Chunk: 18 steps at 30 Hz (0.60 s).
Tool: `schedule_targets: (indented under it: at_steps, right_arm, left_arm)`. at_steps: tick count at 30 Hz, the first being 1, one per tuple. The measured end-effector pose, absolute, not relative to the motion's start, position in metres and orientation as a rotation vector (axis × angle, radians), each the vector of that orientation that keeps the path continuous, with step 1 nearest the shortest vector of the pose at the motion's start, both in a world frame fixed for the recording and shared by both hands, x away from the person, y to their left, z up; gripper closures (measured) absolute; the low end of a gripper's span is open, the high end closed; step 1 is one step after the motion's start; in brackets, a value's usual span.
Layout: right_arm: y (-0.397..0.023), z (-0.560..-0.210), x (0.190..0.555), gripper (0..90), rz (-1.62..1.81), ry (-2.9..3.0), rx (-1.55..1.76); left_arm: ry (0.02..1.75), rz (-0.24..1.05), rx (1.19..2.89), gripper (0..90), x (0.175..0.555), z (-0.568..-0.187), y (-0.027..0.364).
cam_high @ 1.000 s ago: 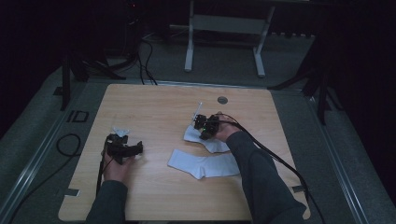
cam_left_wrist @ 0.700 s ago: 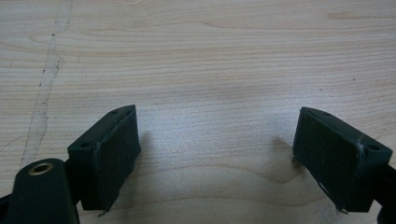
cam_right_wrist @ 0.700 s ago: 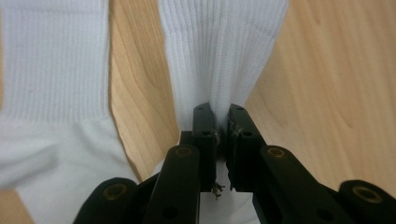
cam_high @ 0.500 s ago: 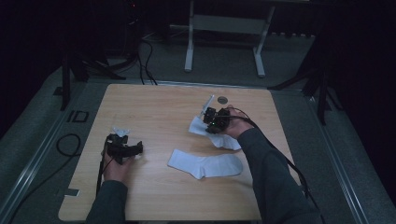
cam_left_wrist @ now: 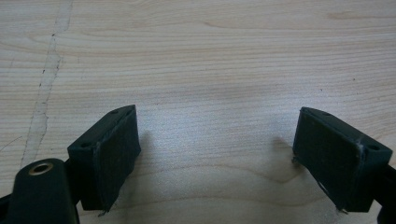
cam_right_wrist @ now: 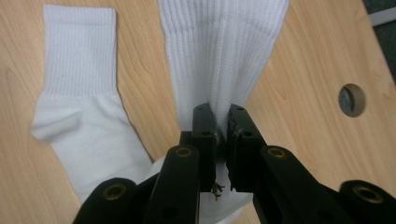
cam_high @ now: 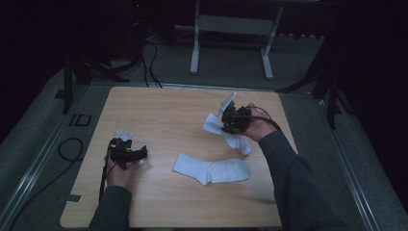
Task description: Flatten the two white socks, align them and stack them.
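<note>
My right gripper (cam_high: 225, 121) is shut on a white ribbed sock (cam_high: 236, 141) and holds it up over the right half of the wooden table (cam_high: 168, 115). In the right gripper view the jaws (cam_right_wrist: 219, 122) pinch the sock's fabric (cam_right_wrist: 224, 56), which hangs down toward the table. A second white sock (cam_high: 211, 169) lies flat near the middle front and also appears at the left as the flat sock (cam_right_wrist: 79, 107). At the front left, my left gripper (cam_high: 130, 153) rests low, open (cam_left_wrist: 217, 140), with bare wood between its pads.
A round hole (cam_right_wrist: 351, 99) is in the tabletop to the right of the held sock. Cables (cam_high: 67, 149) lie on the dark floor at the left. A metal stand (cam_high: 231, 43) is behind the table's far edge.
The right gripper has risen and moved toward the far right with the sock, lifting most of it off the table. The left gripper and the flat sock have stayed put.
</note>
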State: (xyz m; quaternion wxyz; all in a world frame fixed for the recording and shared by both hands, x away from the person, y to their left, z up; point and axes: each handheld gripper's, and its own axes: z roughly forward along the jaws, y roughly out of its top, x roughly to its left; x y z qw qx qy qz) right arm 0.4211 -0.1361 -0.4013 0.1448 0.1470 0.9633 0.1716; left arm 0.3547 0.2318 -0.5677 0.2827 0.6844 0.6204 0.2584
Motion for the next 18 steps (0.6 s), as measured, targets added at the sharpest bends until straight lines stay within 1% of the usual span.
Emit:
schedule_targets:
  at_steps: [18]
  right_arm:
    - [-0.146, -0.366, 0.395, 82.5, 0.599, 2.726, 0.403]
  left_arm:
    - [1.661, 0.692, 1.832, 14.7, 0.355, -0.568, 0.232]
